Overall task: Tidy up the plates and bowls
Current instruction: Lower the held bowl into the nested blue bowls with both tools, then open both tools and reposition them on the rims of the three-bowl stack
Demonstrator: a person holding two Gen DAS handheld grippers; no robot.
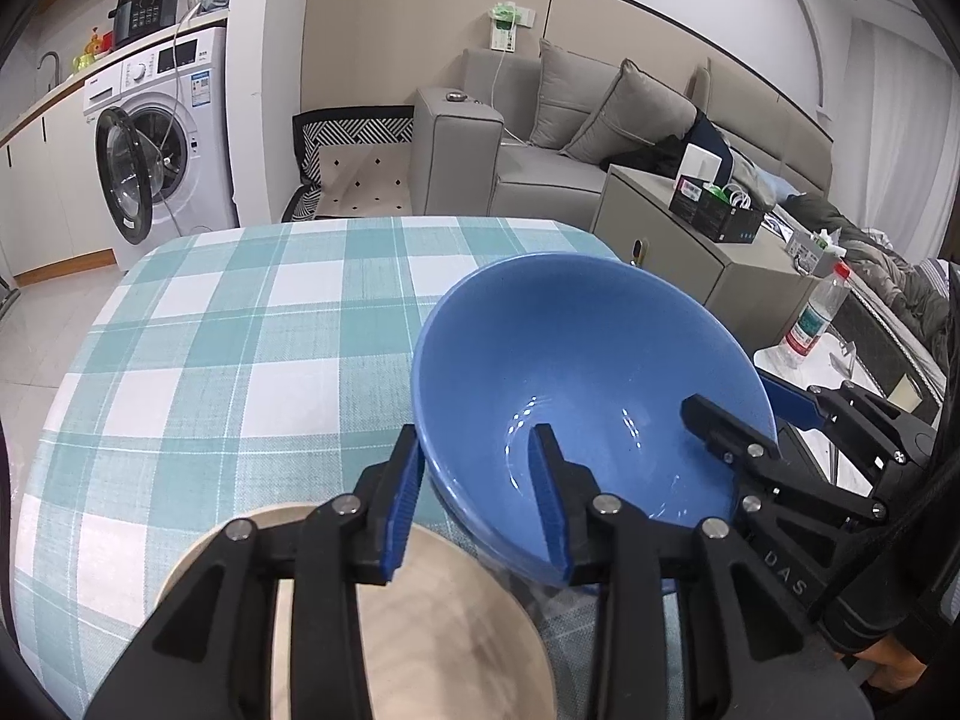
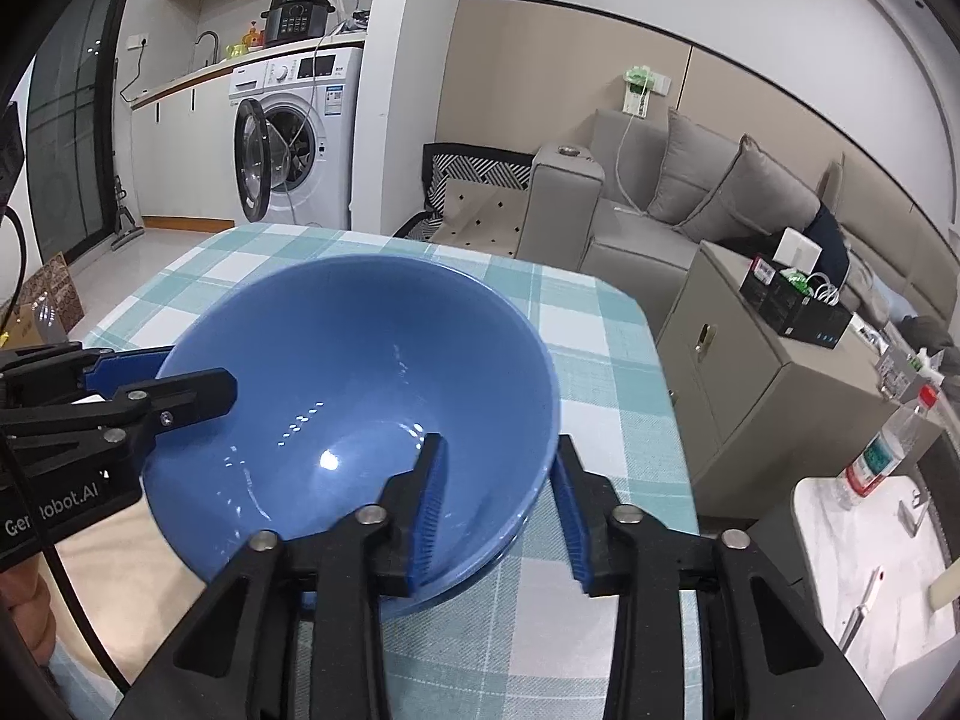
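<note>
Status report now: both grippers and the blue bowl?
Left gripper, right gripper: fingers straddle blue bowl rim, gaps visible, open. Bowl on checked tablecloth. Beige plate beside it.

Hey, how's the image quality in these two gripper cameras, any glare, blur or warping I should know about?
Left wrist view: sharp, strong fisheye bending the checked tablecloth edges, dark vignette in the corners, small white glints inside the blue bowl. Right wrist view: same warping and dark corners, a brighter glare spot low in the bowl, no motion blur.
</note>
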